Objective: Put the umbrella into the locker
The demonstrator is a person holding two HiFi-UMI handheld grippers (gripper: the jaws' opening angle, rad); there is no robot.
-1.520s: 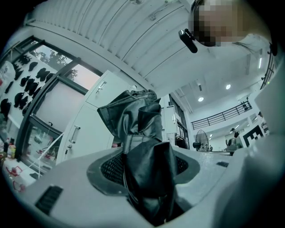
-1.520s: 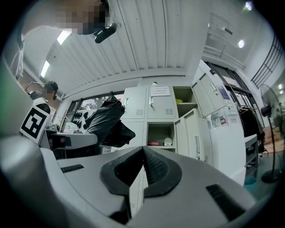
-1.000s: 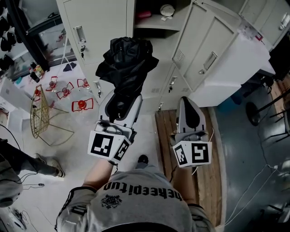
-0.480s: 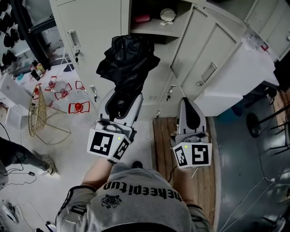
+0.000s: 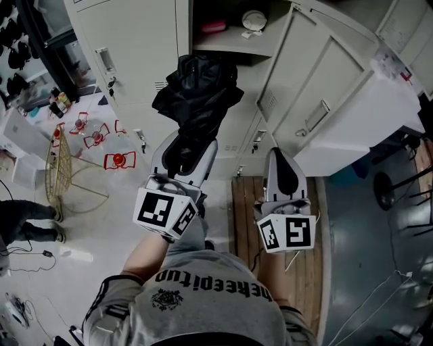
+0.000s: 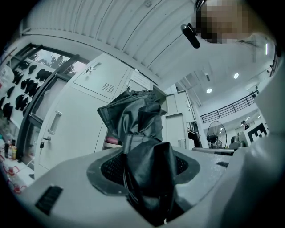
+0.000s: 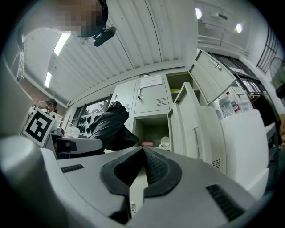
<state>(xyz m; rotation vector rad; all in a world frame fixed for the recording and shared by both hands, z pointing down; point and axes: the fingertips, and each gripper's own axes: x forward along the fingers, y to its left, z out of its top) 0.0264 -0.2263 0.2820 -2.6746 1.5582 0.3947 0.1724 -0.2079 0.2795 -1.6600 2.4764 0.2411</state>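
Umbrella first: the black folded fabric umbrella (image 5: 196, 94) is clamped in your left gripper (image 5: 184, 152), whose jaws press on its lower end from both sides. The crumpled canopy (image 6: 138, 129) bunches out past the jaw tips. In the head view the canopy's far end overlaps the lower edge of the open compartment of the tall pale metal locker (image 5: 230, 42). From the right gripper view the umbrella (image 7: 109, 127) sits just left of that opening (image 7: 153, 131), outside it.

On the compartment's shelf lie a small pink object (image 5: 213, 26) and a round white item (image 5: 253, 18), both towards the back. The compartment's pale metal door (image 5: 318, 88) swings out to the right of the opening.

Your right gripper (image 5: 284, 177) hangs beside the left one, lower and to the right, well apart from the umbrella. Its jaws are pressed together at the tips with nothing between them (image 7: 142, 167).

Under the right gripper a brown wooden board (image 5: 243, 203) lies on the floor against the locker's base. Far to the left stand a gold wire frame (image 5: 61, 169) and several red-and-white pieces (image 5: 120, 159) on the pale floor.
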